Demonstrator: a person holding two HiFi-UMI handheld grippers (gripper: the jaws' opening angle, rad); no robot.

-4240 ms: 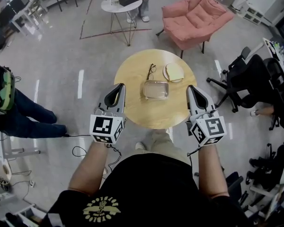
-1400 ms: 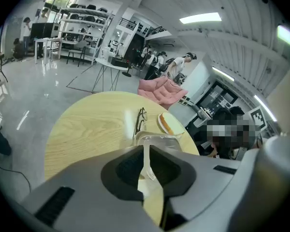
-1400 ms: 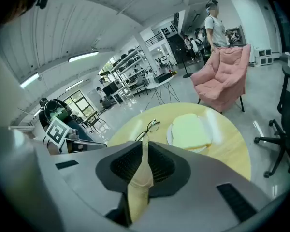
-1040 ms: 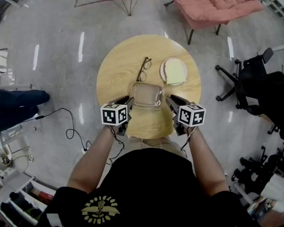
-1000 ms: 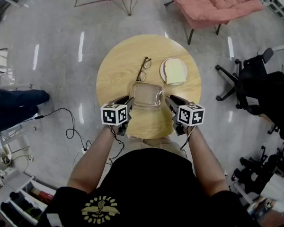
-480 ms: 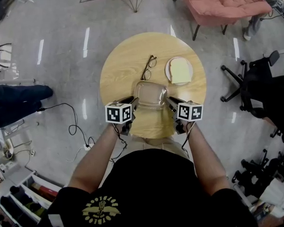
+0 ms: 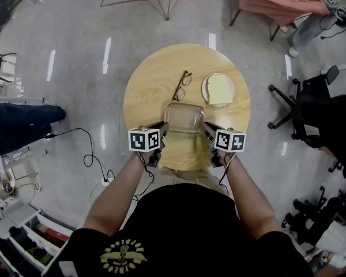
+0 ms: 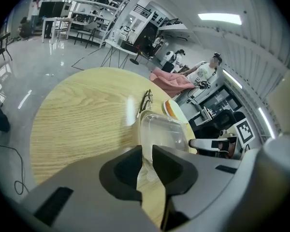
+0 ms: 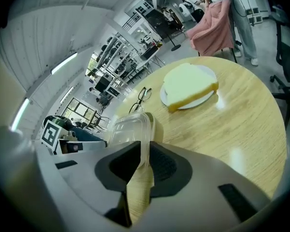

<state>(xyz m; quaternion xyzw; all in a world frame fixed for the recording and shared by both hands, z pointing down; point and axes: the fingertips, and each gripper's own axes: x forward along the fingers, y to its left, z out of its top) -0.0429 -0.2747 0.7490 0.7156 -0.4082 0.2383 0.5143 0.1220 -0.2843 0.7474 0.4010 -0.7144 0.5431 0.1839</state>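
Left gripper (image 8: 146, 152) jaws clamped on the left rim of the clear plastic container (image 7: 184, 117). Right gripper (image 9: 145, 151) jaws clamped on its right rim. Container spans between both sets of fingers. Glasses (image 7: 182, 85) and the plate of bread (image 7: 218, 89) lie beyond the fingertips on the round table (image 7: 150, 79).

Clear container (image 7: 184, 117) on round table (image 7: 153, 85): near corners hidden by left gripper (image 7: 163, 128) and right gripper (image 7: 206, 128). Pink armchair (image 7: 277, 2) beyond table: cut off above.
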